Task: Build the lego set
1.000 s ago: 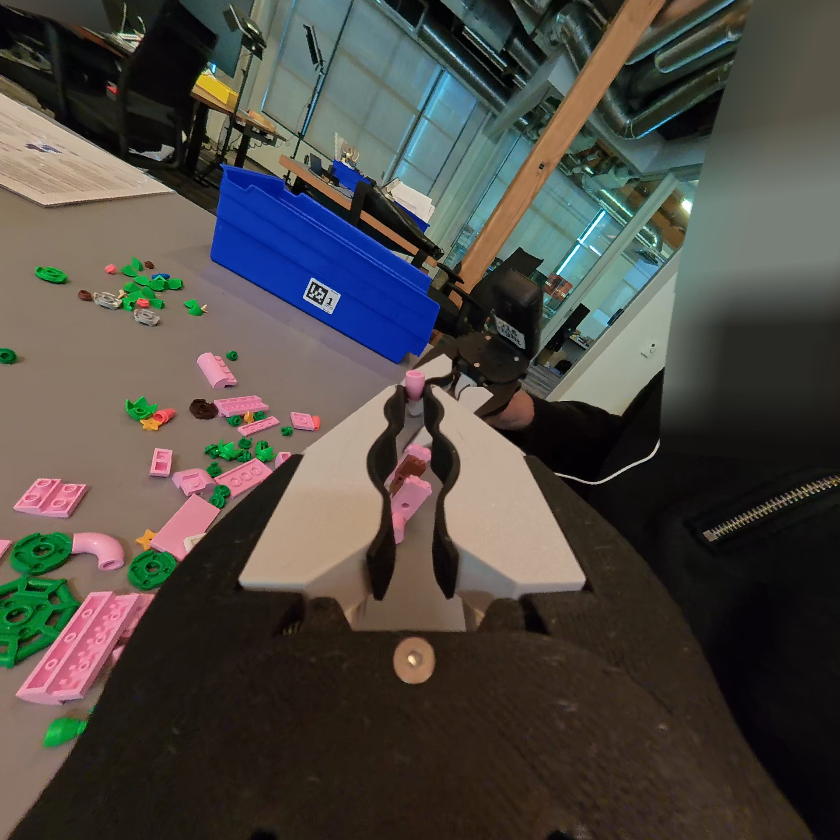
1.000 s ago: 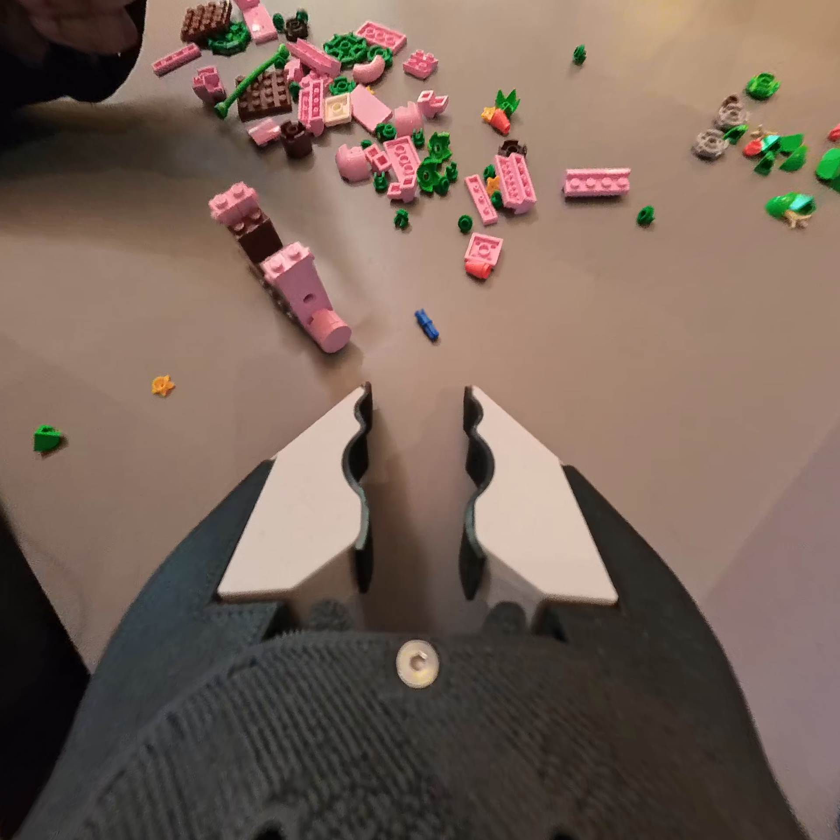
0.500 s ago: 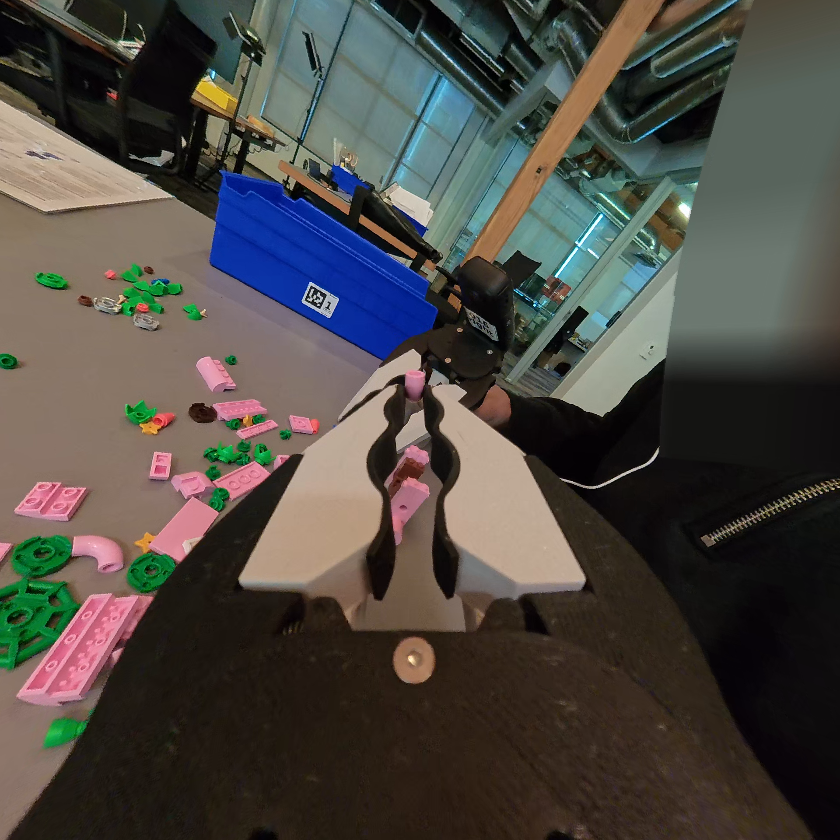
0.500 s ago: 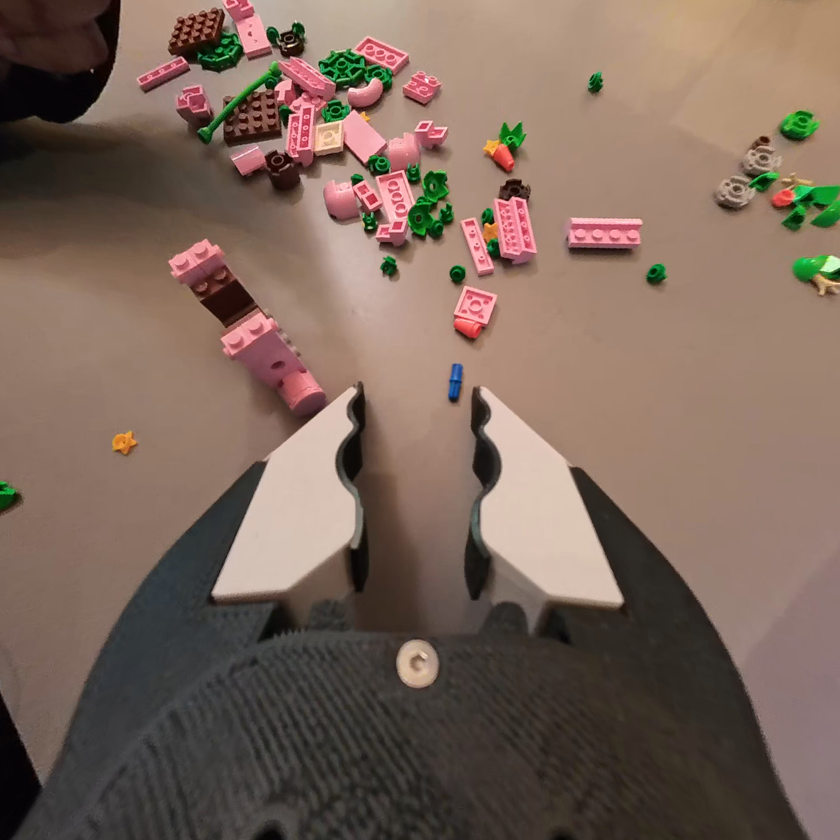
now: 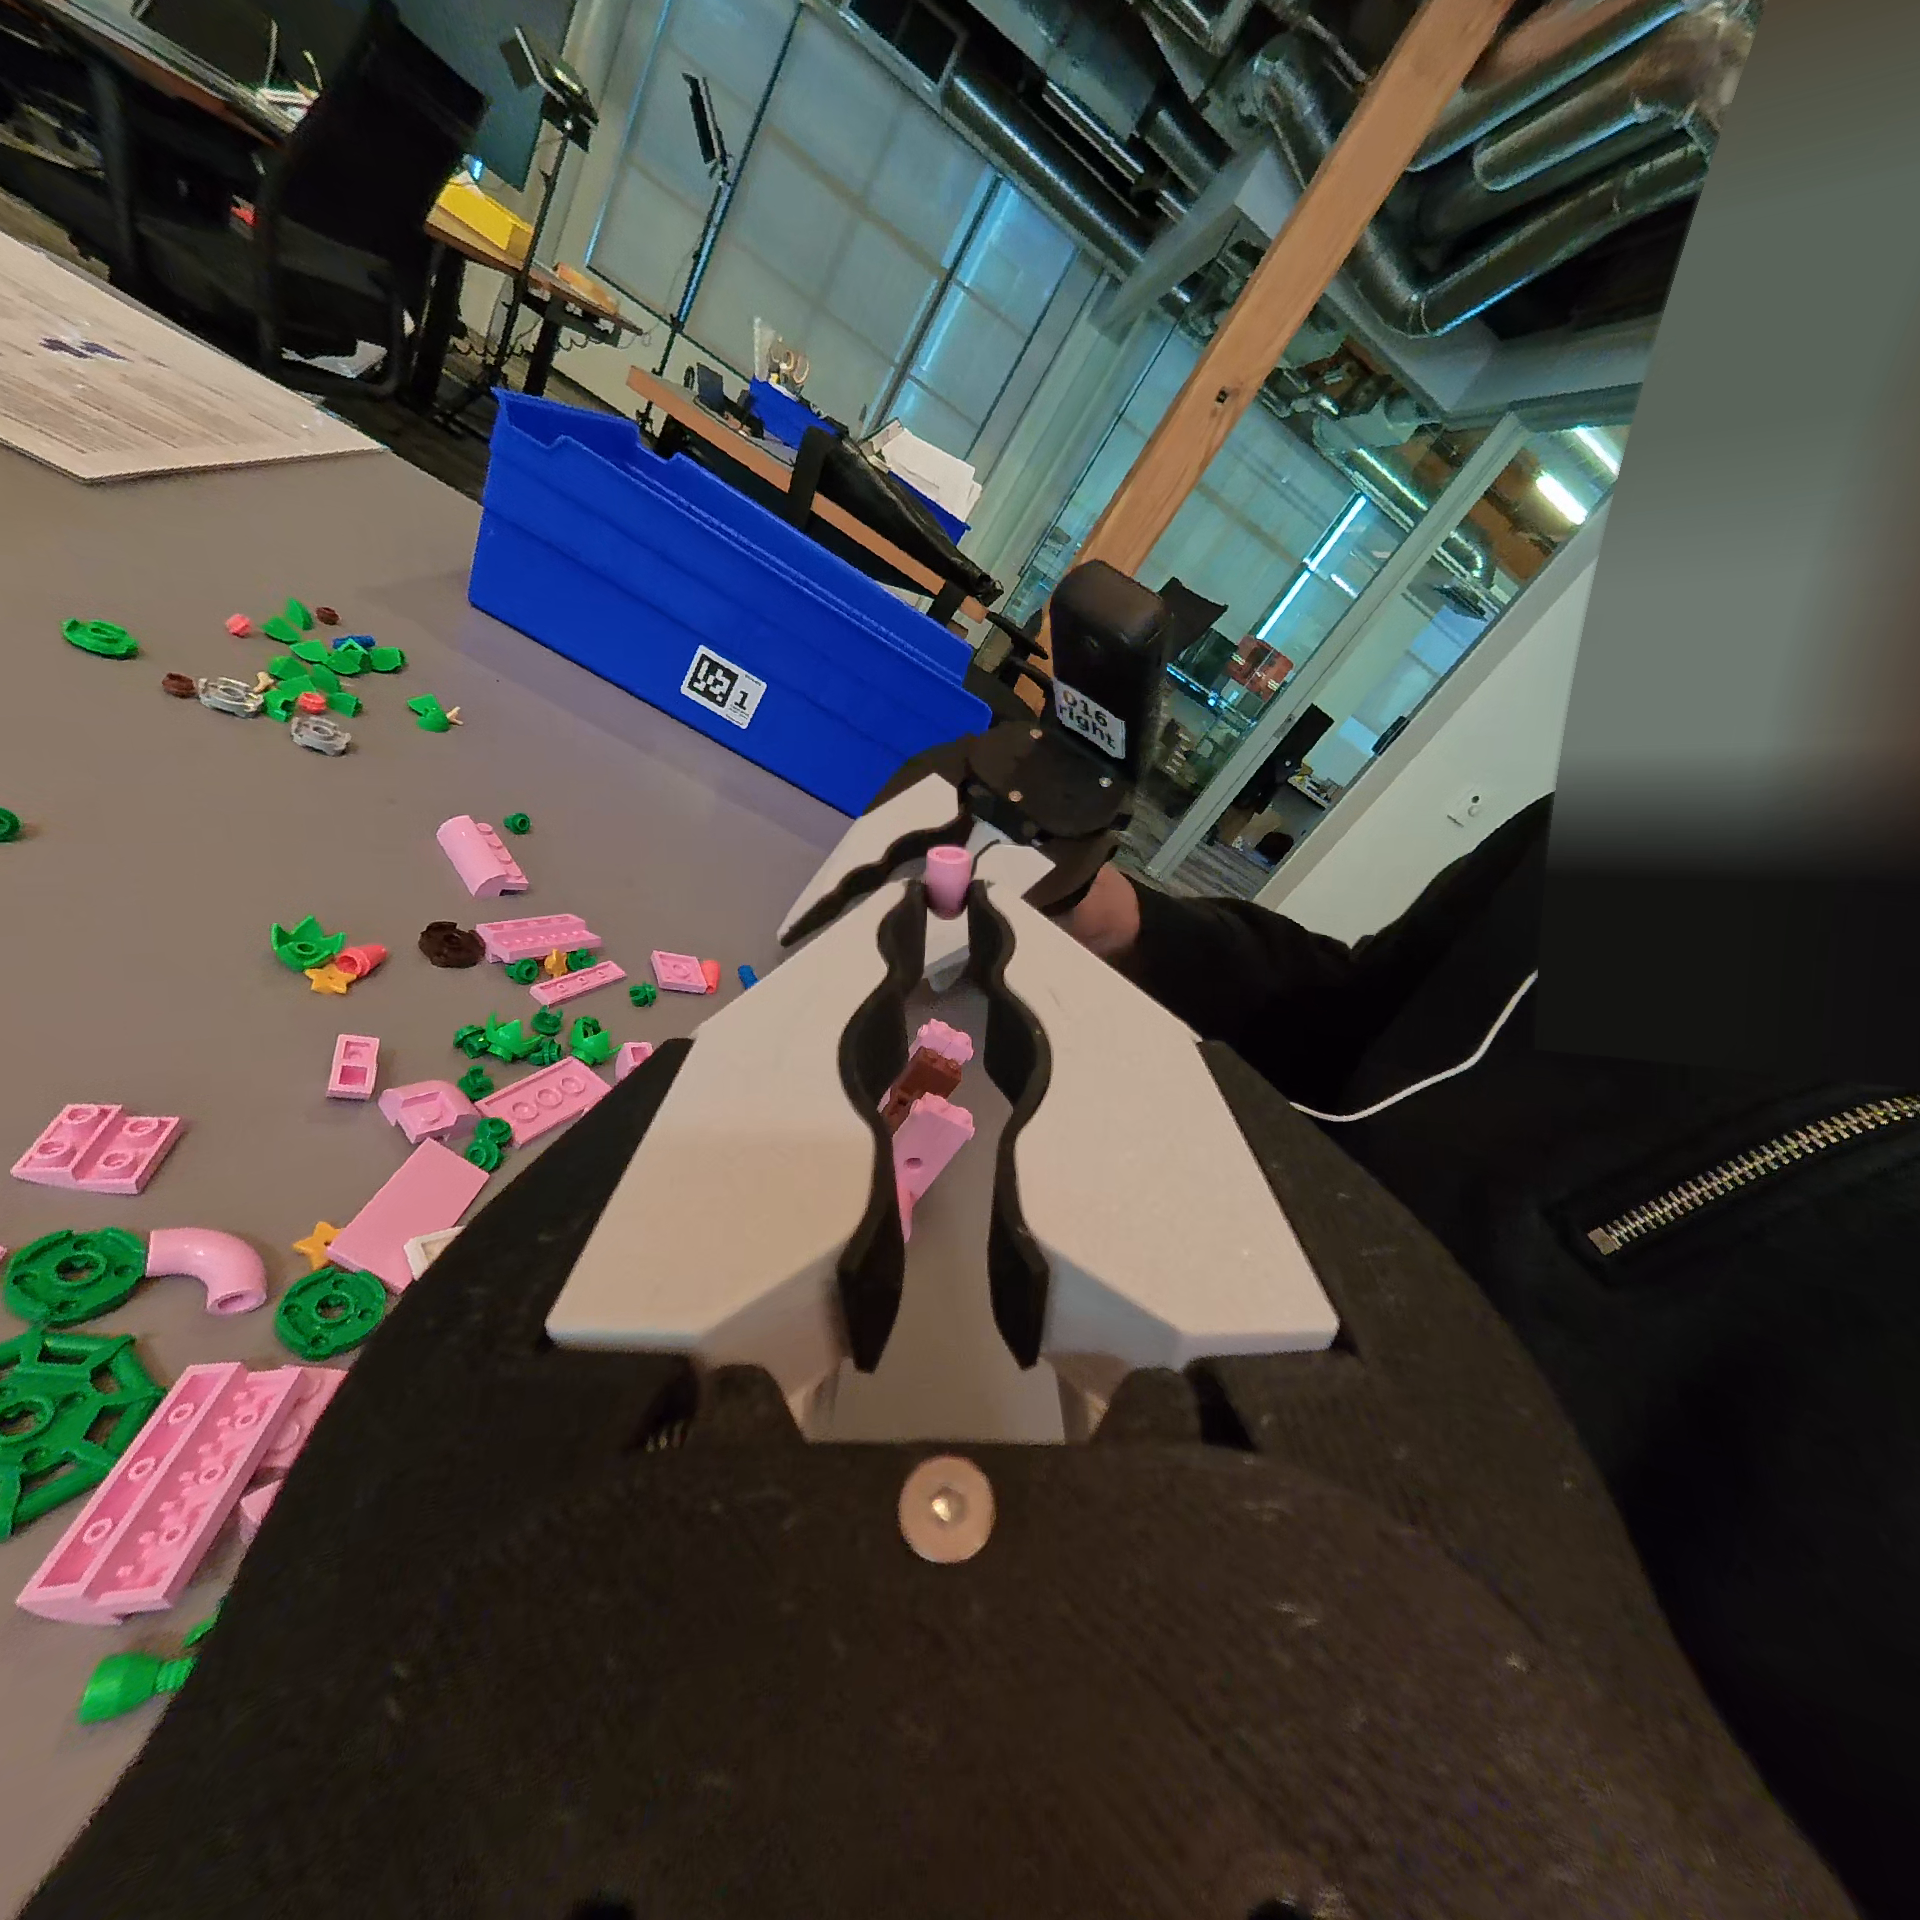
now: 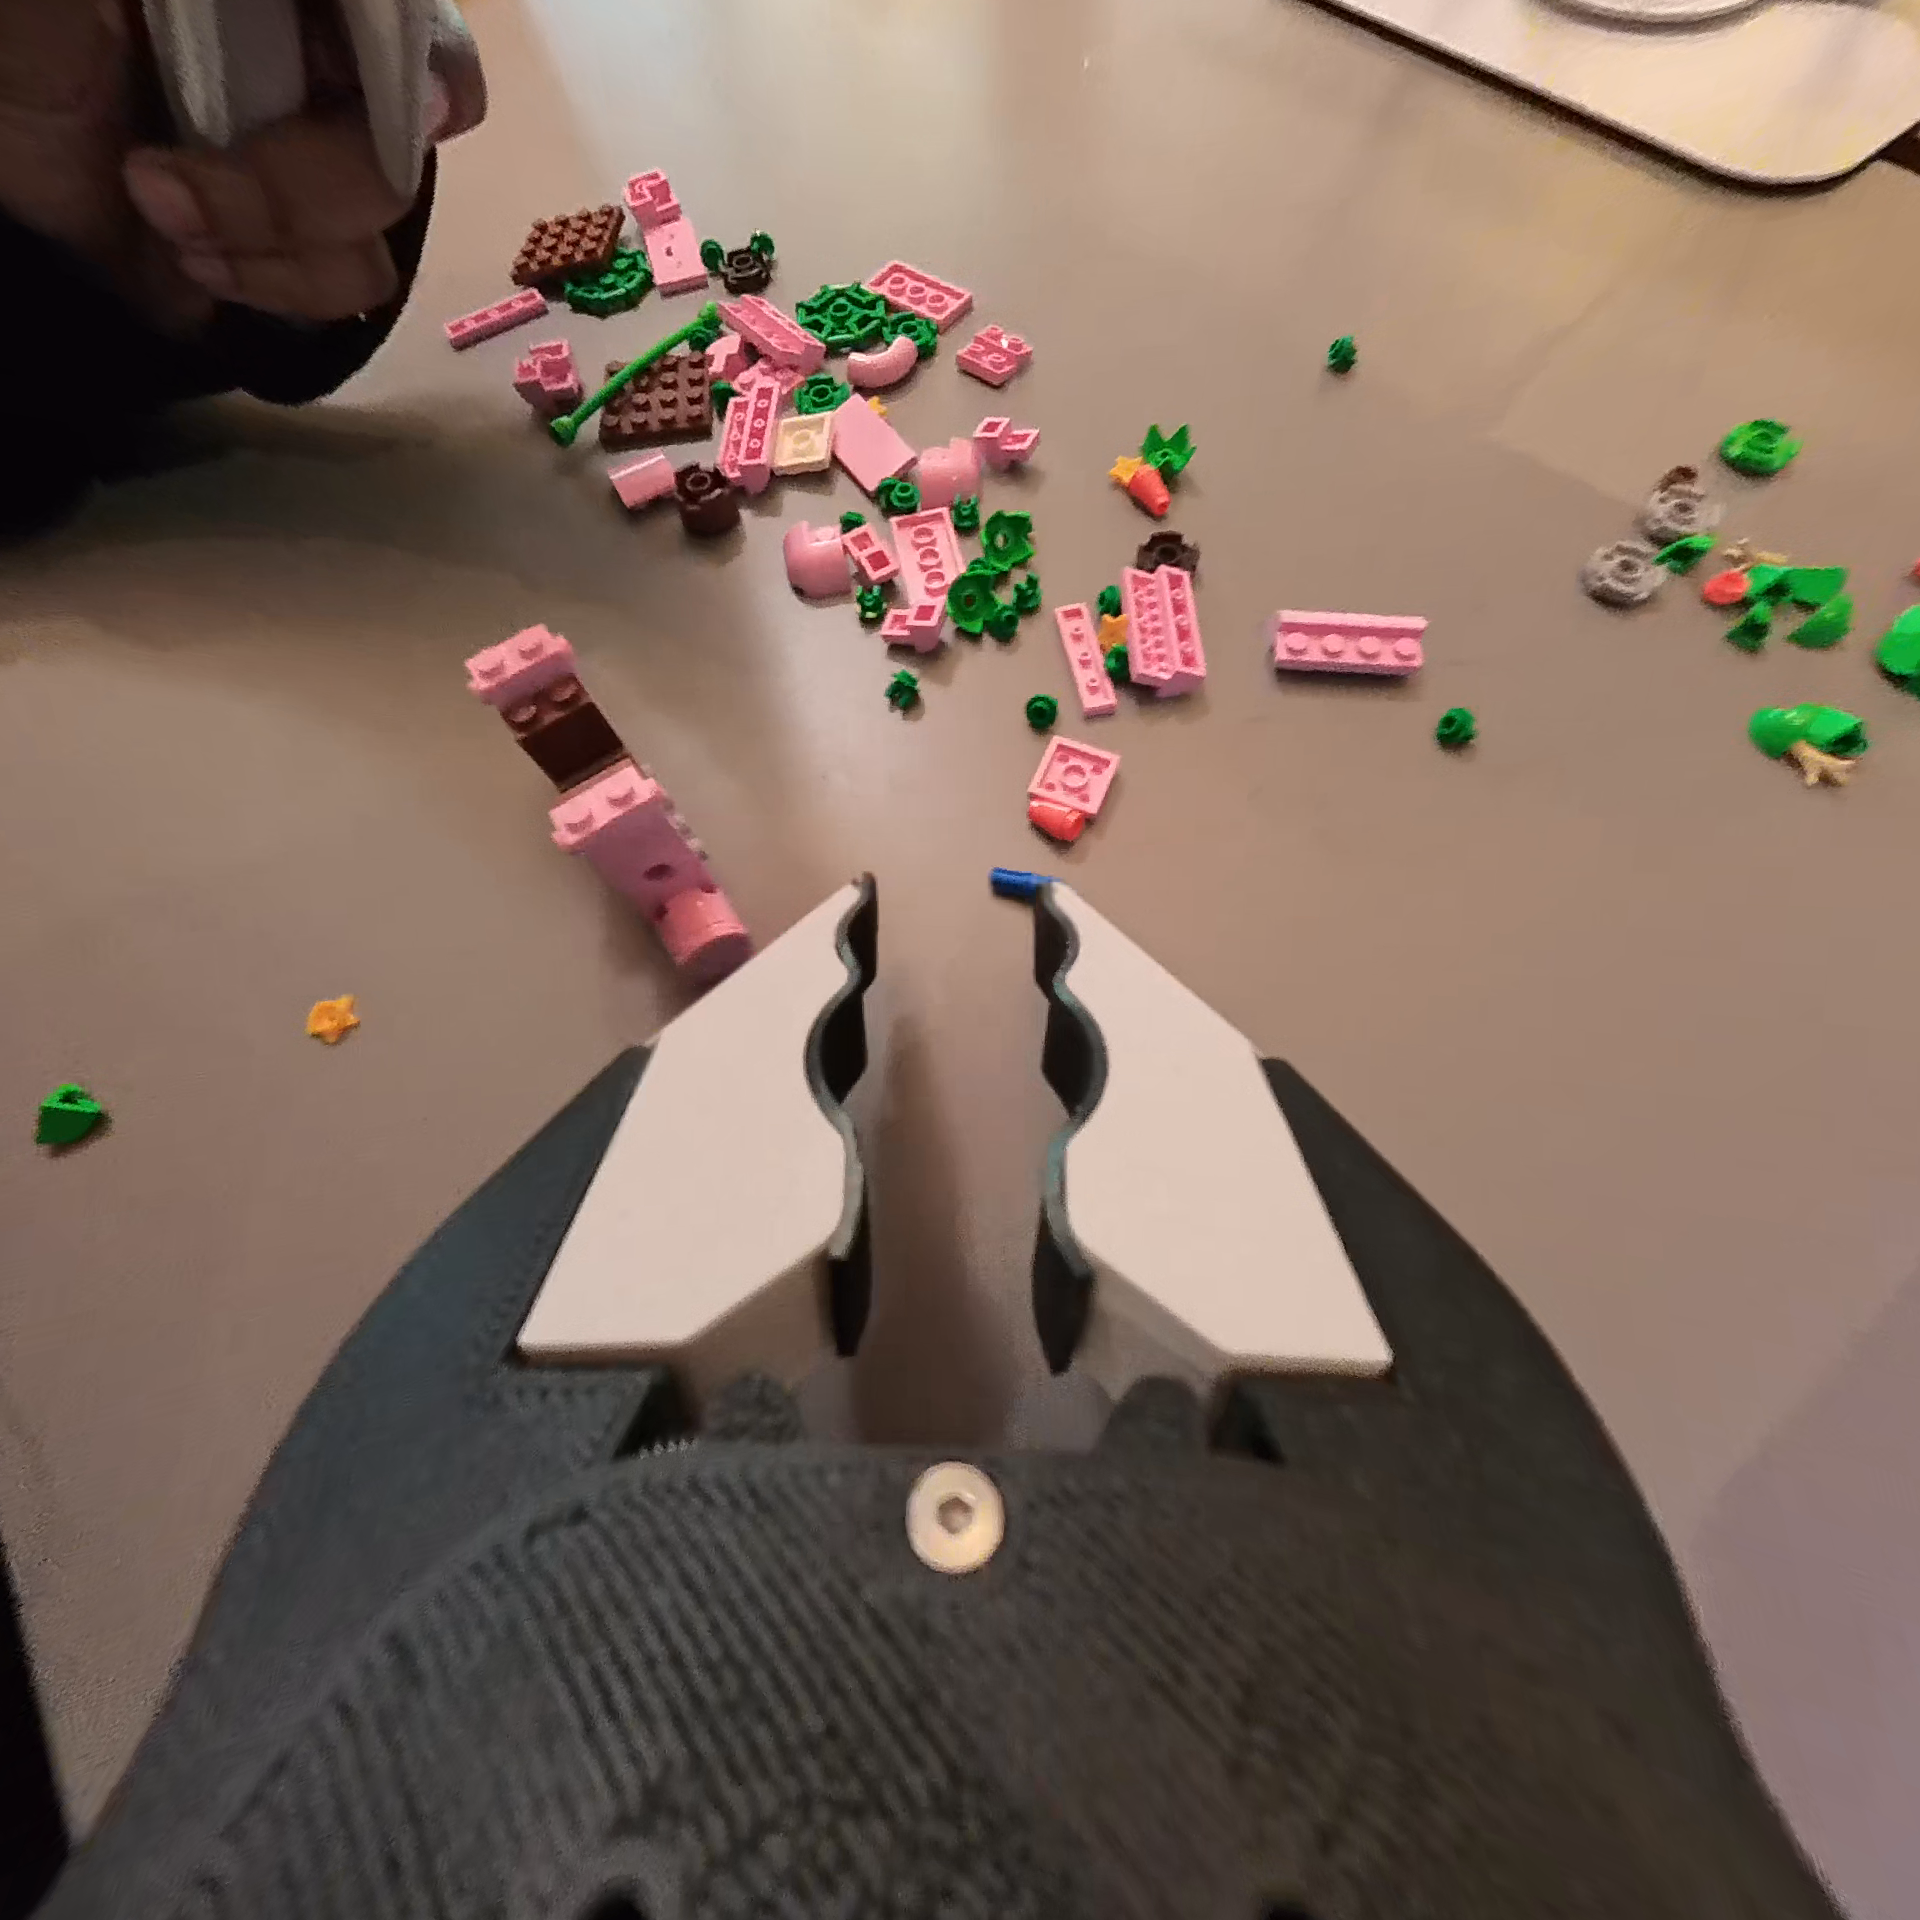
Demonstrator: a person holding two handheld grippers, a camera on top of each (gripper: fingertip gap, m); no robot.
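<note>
My left gripper (image 5: 948, 902) pinches a small pink round stud piece (image 5: 948, 871) at its tips, held above the table. My right gripper (image 6: 954, 902) is parted and empty, low over the grey table (image 6: 1455, 1039), with the pink-and-brown assembly (image 6: 608, 800) lying at its ten o'clock and a blue pin (image 6: 1013, 882) at its right tip. I should shift left and straddle the assembly squarely before closing. The pin is half hidden; the assembly's underside I cannot see.
</note>
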